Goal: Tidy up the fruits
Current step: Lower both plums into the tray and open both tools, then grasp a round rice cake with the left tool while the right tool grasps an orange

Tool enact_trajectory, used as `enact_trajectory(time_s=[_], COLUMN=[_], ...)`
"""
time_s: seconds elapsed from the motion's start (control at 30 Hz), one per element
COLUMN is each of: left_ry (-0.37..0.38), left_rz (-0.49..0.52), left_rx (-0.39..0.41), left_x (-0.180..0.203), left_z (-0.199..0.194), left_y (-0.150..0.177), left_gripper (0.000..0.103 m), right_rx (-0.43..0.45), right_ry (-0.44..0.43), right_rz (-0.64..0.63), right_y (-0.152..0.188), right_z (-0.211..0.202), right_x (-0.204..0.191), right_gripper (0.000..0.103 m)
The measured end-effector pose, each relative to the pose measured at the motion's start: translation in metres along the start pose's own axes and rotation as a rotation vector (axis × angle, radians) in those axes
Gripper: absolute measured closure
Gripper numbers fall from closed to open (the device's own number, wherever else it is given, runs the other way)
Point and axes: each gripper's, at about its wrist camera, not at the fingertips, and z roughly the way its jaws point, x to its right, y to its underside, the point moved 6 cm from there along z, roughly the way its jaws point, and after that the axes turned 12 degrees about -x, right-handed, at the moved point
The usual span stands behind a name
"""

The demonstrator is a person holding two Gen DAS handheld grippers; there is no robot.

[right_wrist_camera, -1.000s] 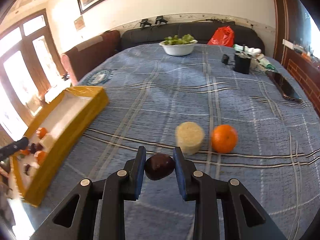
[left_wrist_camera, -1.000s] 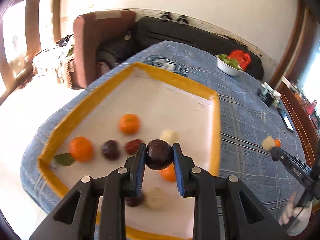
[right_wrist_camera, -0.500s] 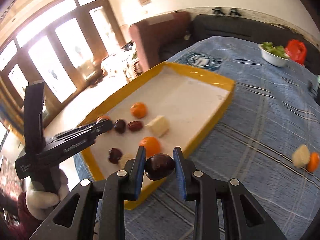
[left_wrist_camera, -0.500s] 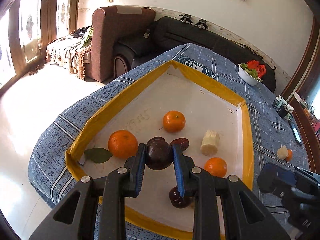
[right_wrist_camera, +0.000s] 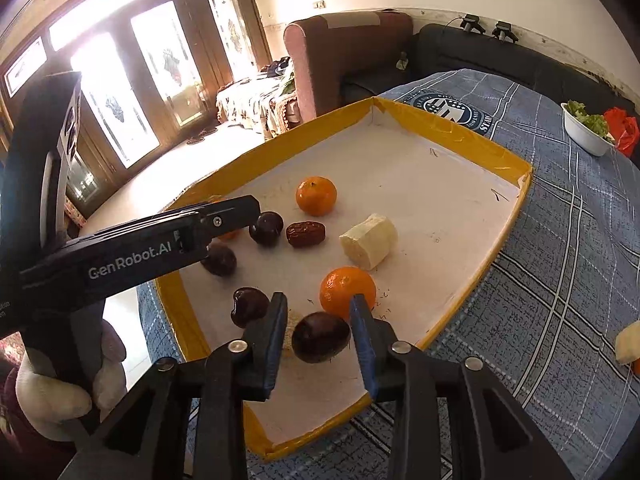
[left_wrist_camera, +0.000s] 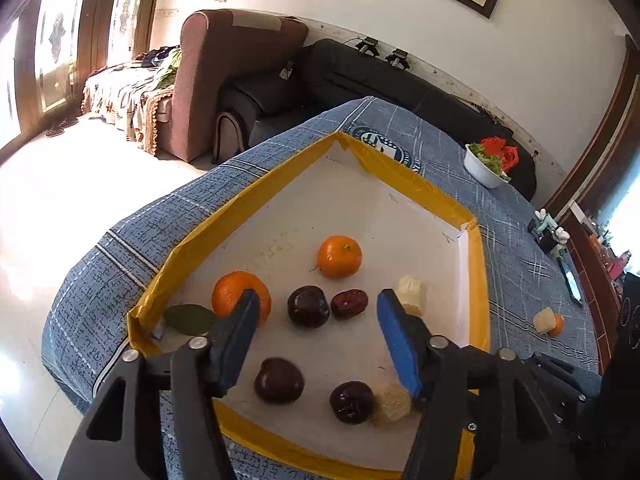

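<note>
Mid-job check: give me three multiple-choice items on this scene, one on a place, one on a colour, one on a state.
1. Where does the red date lie?
A. In the tray, beside a dark plum
B. On the tablecloth
C. In the white bowl

2. What colour is the tray's rim?
A. Blue
B. Yellow
C. Red

3. How is the left claw?
A. Shut on a tangerine
B. Shut on a banana piece
C. Open, gripping nothing

Key:
1 A: the date sits on the tray's white floor, next to the plum.
2 B: yellow tape lines every wall.
3 C: its jaws are opening and stand wide apart, with no pad on any fruit.
</note>
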Motion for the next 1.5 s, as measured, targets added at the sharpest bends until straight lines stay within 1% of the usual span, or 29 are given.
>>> enact_trajectory(time_s=[0.03,0.07,0.17,0.27,0.33,0.4,0.43,0.47,0.5,0.6,0.7,0.83,0.97,1.03,1.13,1.33,1.43,1.5], left_ry=[0.021,0.032,0.058,0.124,0.220,0.304,0.331,0.336,0.327,0.259,0.189,0.164,0.161,0.177,0.181,0.216,0.203,0.195], left_rz=[0.005,0.005,-0.013,-0.052,-0.074,-0.092,-0.086,-0.077,-0.062,0.002,0.090,0.200,0.281,0.312,0.349,0.376,0.381,0.384], left_rx=[0.000,0.000,-0.004,-0.015,-0.023,-0.031,-0.032,-0.031,-0.033,-0.046,-0.061,-0.084,-0.120,-0.146,-0.167,-0.190,-0.192,-0.198], left_x=[0.003,0.004,0.007,0.010,0.016,0.025,0.031,0.036,0.043,0.066,0.091,0.125,0.153,0.165,0.178,0.191,0.198,0.202], left_z=[-0.001,-0.002,-0.004,-0.009,-0.014,-0.020,-0.024,-0.026,-0.028,-0.031,-0.032,-0.028,-0.018,-0.012,-0.005,0.005,0.014,0.020], left_y=[0.000,0.001,0.003,0.006,0.008,0.011,0.013,0.013,0.015,0.022,0.034,0.051,0.067,0.075,0.082,0.081,0.074,0.069], left_gripper=[0.031,0.030,0.027,0.019,0.012,0.010,0.010,0.010,0.010,0.010,0.010,0.010,0.010,0.010,0.010,0.010,0.010,0.010], right_rx=[0.010,0.022,0.056,0.091,0.112,0.138,0.156,0.170,0.183,0.219,0.241,0.252,0.242,0.231,0.215,0.167,0.146,0.143], right_ry=[-0.013,-0.021,-0.022,-0.003,0.011,0.027,0.036,0.049,0.061,0.112,0.161,0.213,0.247,0.246,0.251,0.288,0.308,0.304], right_rz=[0.015,0.028,0.062,0.095,0.126,0.168,0.194,0.220,0.245,0.328,0.412,0.529,0.598,0.615,0.615,0.571,0.578,0.596], right_y=[0.000,-0.001,0.000,0.007,0.015,0.026,0.033,0.039,0.047,0.072,0.101,0.141,0.165,0.169,0.168,0.138,0.125,0.118], right_z=[-0.004,-0.008,-0.023,-0.041,-0.054,-0.067,-0.076,-0.084,-0.092,-0.119,-0.142,-0.167,-0.174,-0.170,-0.162,-0.139,-0.127,-0.121], right_x=[0.003,0.006,0.017,0.030,0.044,0.060,0.070,0.081,0.091,0.129,0.165,0.210,0.238,0.246,0.252,0.272,0.290,0.301], right_gripper=[0.050,0.045,0.044,0.044,0.042,0.042,0.042,0.041,0.041,0.040,0.039,0.039,0.039,0.039,0.039,0.039,0.039,0.040])
